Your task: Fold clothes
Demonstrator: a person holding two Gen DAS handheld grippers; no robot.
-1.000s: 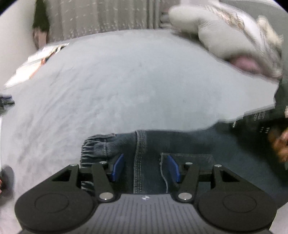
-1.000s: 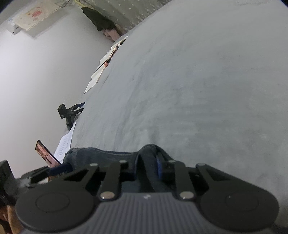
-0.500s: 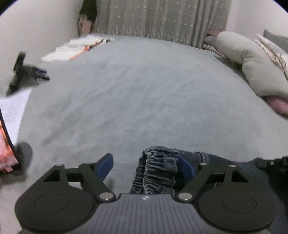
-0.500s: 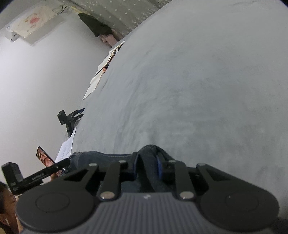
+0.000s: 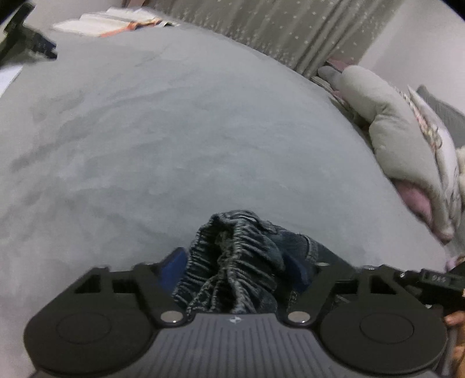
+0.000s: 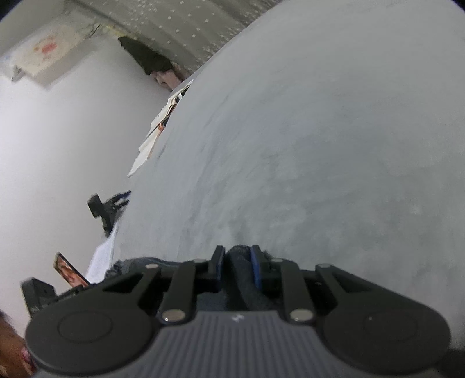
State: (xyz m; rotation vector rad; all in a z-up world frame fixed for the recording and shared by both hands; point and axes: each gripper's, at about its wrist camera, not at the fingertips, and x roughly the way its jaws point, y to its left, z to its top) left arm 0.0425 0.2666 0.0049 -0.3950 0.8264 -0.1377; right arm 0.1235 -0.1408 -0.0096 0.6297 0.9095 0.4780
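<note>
Dark blue jeans [image 5: 241, 256] with a bunched elastic waistband lie at the near edge of the grey bed [image 5: 174, 130]. My left gripper [image 5: 238, 267] has its blue-padded jaws around the gathered waistband, closing on it. In the right wrist view my right gripper [image 6: 238, 264] is shut on a dark fold of the jeans [image 6: 247, 279], just above the bed [image 6: 319, 145]. More denim [image 6: 130, 266] trails left of it.
Grey and patterned pillows [image 5: 407, 139] lie at the right of the bed. Open books and papers [image 5: 107, 24] sit at the far left edge, also in the right wrist view [image 6: 162, 125]. A black stand [image 6: 107, 208], a phone [image 6: 69, 269] and a curtain [image 5: 276, 32] are around.
My left gripper swung left and closed in on the bunched waistband, which now fills the gap between its jaws. My right gripper kept its hold and shifted slightly.
</note>
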